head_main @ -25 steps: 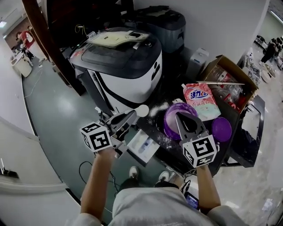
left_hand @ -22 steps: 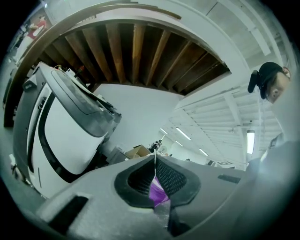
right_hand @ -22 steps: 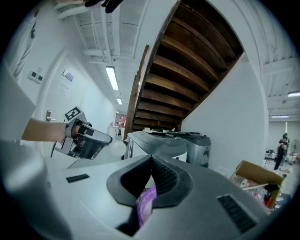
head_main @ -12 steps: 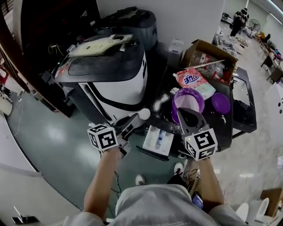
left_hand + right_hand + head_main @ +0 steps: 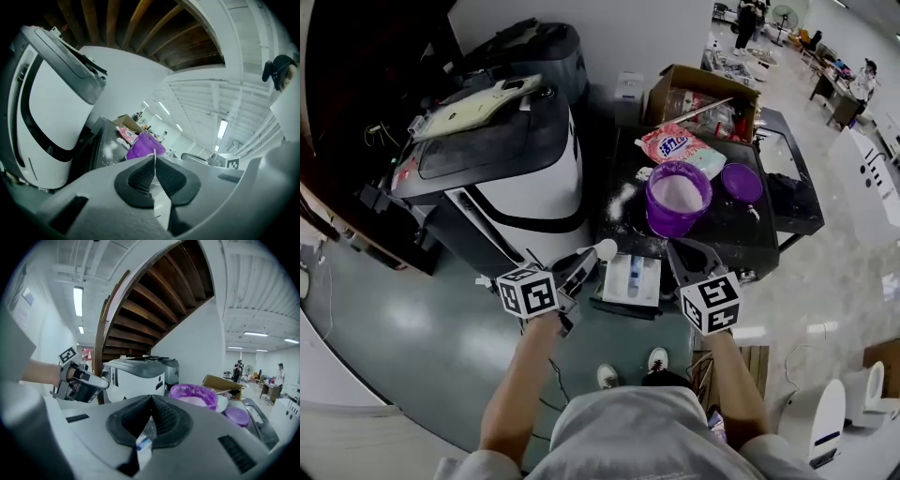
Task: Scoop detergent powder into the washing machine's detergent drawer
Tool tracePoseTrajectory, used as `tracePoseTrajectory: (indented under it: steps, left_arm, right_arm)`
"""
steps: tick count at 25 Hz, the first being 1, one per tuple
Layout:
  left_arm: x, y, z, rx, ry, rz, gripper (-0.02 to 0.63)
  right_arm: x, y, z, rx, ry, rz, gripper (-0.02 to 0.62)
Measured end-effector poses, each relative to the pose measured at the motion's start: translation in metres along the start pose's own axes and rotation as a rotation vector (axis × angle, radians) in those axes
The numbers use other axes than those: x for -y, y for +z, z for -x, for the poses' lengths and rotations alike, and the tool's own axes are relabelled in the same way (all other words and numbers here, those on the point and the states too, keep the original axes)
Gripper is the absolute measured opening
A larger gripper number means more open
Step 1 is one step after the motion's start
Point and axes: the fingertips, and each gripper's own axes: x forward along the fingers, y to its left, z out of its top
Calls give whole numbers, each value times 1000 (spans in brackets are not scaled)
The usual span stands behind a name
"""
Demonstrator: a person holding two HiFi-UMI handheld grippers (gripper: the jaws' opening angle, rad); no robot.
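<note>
The white detergent drawer (image 5: 630,279) lies at the front edge of the black table (image 5: 727,234), in front of the washing machine (image 5: 506,169). My left gripper (image 5: 584,262) is shut on the thin handle of a white scoop (image 5: 605,248), whose bowl hangs just left of the drawer. In the left gripper view the jaws (image 5: 153,164) pinch that white handle. My right gripper (image 5: 680,251) is shut just right of the drawer, with nothing visibly held. Beyond it stands the purple tub (image 5: 677,197) of white powder, which also shows as the tub (image 5: 193,394) in the right gripper view.
A purple lid (image 5: 741,183) lies right of the tub, with a pink detergent bag (image 5: 675,145) and a cardboard box (image 5: 698,89) behind. Spilled powder (image 5: 619,202) marks the table's left side. A second machine (image 5: 534,52) stands at the back. My feet are below on the floor.
The head view has swung and risen. Both grippers have drawn back from the table: the right one was over the purple tub and is now at the front edge by the drawer.
</note>
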Motion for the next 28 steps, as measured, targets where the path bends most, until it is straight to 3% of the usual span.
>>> tracePoseTrajectory:
  steps: [6,12,22,24,28]
  left_arm:
    - [-15,-34,-10,-86,-8,-43,14]
    - [-41,-70,-24,-167,46,-67,14]
    - [-71,-115,-38,-285,67,-109,14]
    - [-74,-124,-39,-323,72,-169,14]
    - [-71,-145,-43,-442,60,-387,14]
  right_arm:
    - [-7,-31,2,-62,14,-10,-3]
    - [-4,-61,0,-123,31,-23,-3]
    - [0,-107,-15,-195,57,-90,-3]
    - [1,-113,-16,-206,58,-98,-3]
    - [0,-121,-16,-224,62,-98,-3]
